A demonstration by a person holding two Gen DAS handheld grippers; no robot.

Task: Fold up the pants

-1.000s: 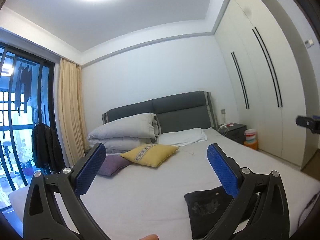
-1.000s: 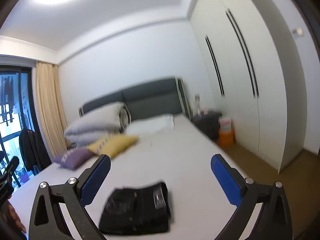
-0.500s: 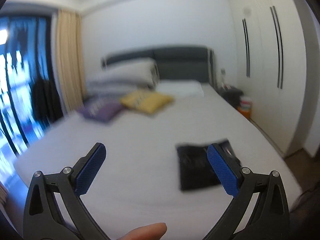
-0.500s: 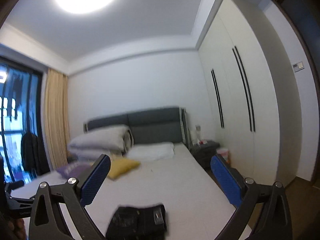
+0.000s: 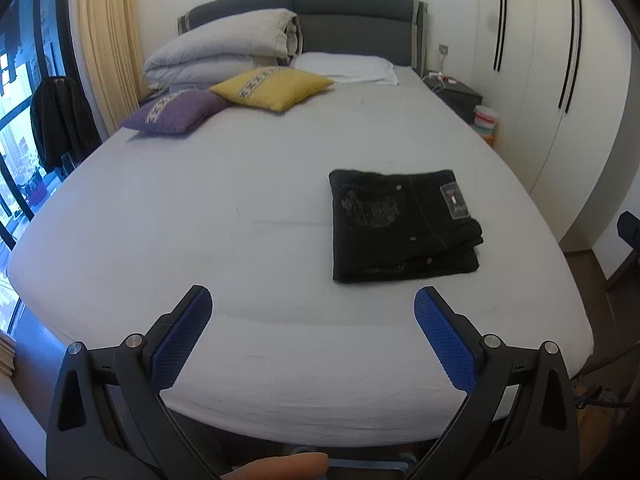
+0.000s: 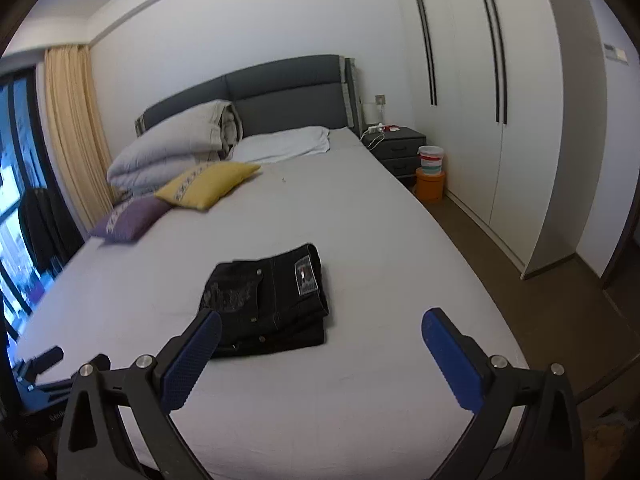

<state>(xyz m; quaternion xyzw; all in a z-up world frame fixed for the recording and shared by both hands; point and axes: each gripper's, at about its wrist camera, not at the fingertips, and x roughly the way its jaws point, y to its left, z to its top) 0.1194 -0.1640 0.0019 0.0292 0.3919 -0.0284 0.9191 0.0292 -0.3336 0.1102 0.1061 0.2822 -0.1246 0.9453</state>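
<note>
We take the pants (image 5: 404, 226) as our landmark — a dark, compact rectangle lying flat on the bed (image 5: 240, 208), toward the wardrobe (image 5: 560, 80) side and nearer the foot than the pillows. They look fully folded already, so our judgement is that the task is at or close to its end, and any coming move is a last tidy or a lift.

Our left gripper (image 5: 313, 300) has its blue pads spread wide with nothing between them; the pants lie ahead of it and off to its right, clear of both fingers. Our right gripper (image 6: 320, 322) is likewise wide apart and empty; from it the pants sit ahead and slightly left, with the left finger's tip overlapping the bundle's near edge in the view — whether it touches, we cannot tell.

So the right hand seems the nearer one. The bundle's longer side appears to run from the foot toward the headboard (image 5: 352, 12), with the patch label (image 6: 306, 275) along the wardrobe-side edge and the layered fold edges showing at the near, wardrobe-side corner.
</note>
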